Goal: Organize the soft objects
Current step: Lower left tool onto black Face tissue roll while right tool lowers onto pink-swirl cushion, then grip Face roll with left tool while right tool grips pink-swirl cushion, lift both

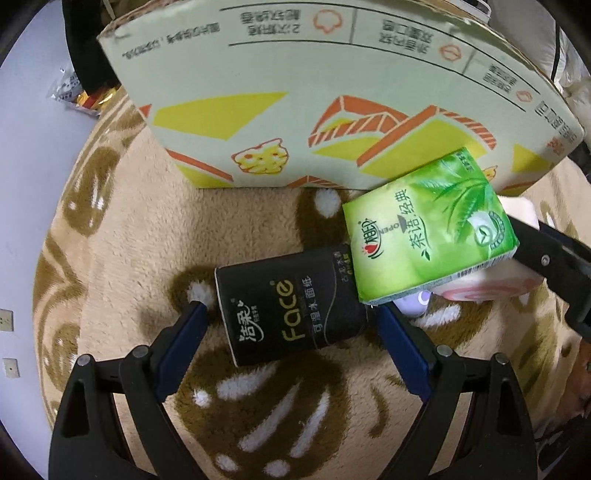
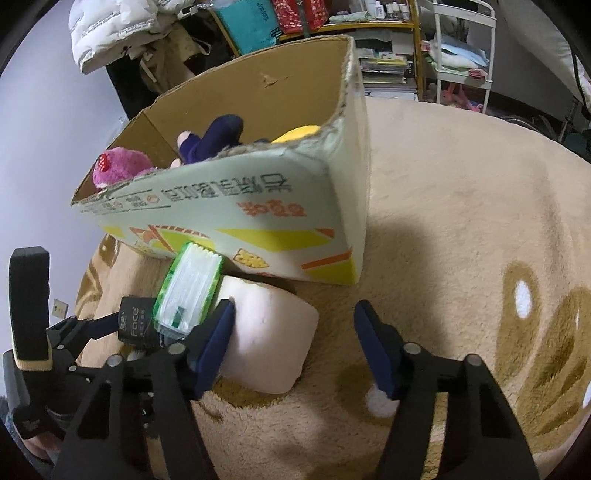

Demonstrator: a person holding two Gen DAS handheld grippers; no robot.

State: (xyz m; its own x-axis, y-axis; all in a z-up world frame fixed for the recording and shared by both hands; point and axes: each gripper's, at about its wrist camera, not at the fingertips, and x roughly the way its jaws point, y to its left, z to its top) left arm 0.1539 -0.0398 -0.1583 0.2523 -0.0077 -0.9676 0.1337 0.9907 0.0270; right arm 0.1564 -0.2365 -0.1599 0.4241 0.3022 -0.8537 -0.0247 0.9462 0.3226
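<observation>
Plush beige rug [image 1: 129, 240] with brown and white markings underneath everything, pale wall [image 2: 55, 110] to one side, crowded shelves [image 2: 384, 22] and a white padded jacket [image 2: 110, 29] beyond.

Near the rug's middle, an open-topped cardboard box [image 1: 258, 74], printed in yellow and orange. Already holds soft things: pink plush [image 2: 118, 166], navy plush [image 2: 218, 136], something yellow [image 2: 299, 131]. Likely the collecting place for the rest.

Just in front of the box wall, three items not yet sorted:
- black pack [image 1: 295, 295] of tissues, flat on the rug, one end tucked under the green one;
- green pack [image 1: 424, 229], tilted, propped against the box wall and resting on what lies beside it, so probably dropped rather than placed;
- cream block [image 2: 269, 332], soft-looking, low on the rug just beside the green pack and close to the box.

Left gripper [image 1: 291, 310]: wide open, fingers [image 1: 184, 332] either side of the black pack, holding nothing. Looks lined up to close across the pack's length; whether the pads already touch cannot be told.

Right gripper [image 2: 294, 303]: also spread wide and empty. One finger against the cream block's near side, the other well apart over bare rug. Seemingly set for that block next.

Worth watching: lifting the black pack probably tips the green one.
</observation>
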